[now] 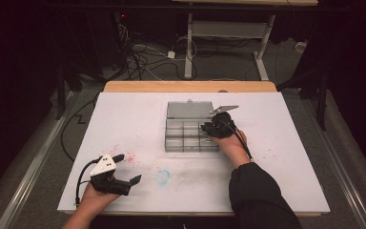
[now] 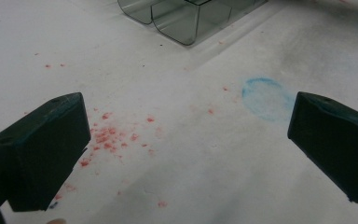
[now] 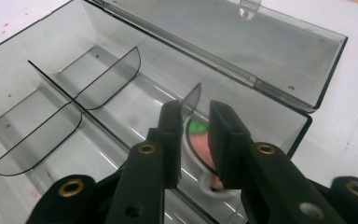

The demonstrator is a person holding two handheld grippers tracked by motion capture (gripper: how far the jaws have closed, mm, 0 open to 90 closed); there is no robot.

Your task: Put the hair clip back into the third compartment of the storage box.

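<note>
Smoky clear plastic made up the compartment box (image 1: 190, 131), which sat near the middle of the white table (image 1: 124, 119) with its lid (image 1: 188, 109) swung open toward the far edge. From the high view the right gripper (image 1: 209, 128) reached into the box's right-hand end, but that camera was too far off to tell what lay beneath it. The right gripper view (image 3: 193, 126) settled that: its two black jaws stood close together with a narrow gap, straddling a thin upright divider (image 3: 192, 99), and just behind them in the same end compartment lay a small round object (image 3: 200, 140), pink with a green patch and a pale rim. The pads did not appear to press on that object; whether they touched the divider could not be told. This view also showed two curved dividers (image 3: 107, 79) standing in the compartments farther along, and the lid's latch tab (image 3: 249, 7).

The left gripper (image 1: 126, 168) rested at the near left of the table, well apart from the box. The left gripper view (image 2: 186, 135) showed its jaws spread wide with nothing between them, hanging over a scatter of red specks (image 2: 109, 137) and, farther off, a faint blue ring smudge (image 2: 265, 95), with the box's near corner (image 2: 177, 21) at the top.
</note>
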